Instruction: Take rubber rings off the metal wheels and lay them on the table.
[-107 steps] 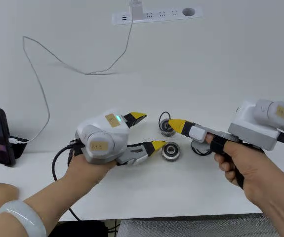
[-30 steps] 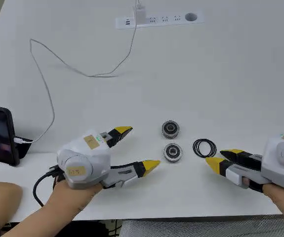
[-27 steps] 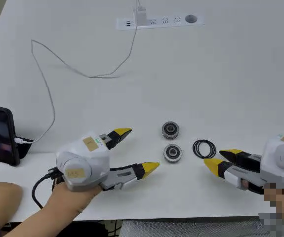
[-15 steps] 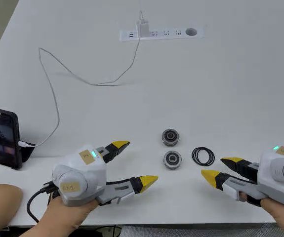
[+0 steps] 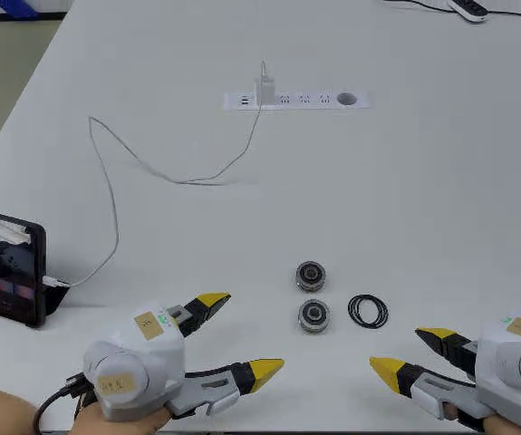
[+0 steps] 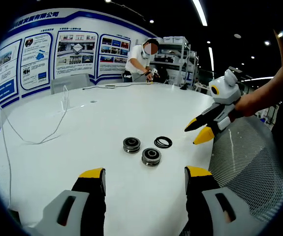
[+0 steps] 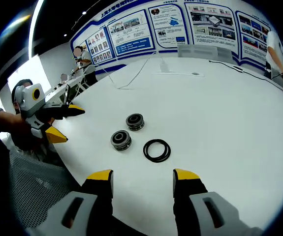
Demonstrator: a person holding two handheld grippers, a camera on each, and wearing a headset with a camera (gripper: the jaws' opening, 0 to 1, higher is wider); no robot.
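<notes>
I've got left gripper (image 5: 242, 333) and right gripper (image 5: 410, 352) fingers wide at frame bottom; thin black rubber rings (image 5: 368, 311) lie lower centre, just right of two round metal wheels (image 5: 311, 275); probably light and floppy, so pinch across the band.

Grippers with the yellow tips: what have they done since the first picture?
Both pulled back from the metal wheels toward the near edge of the table. The left gripper and right gripper now hover open and empty. The rubber rings lie uncovered beside the wheels, which stayed put.
</notes>
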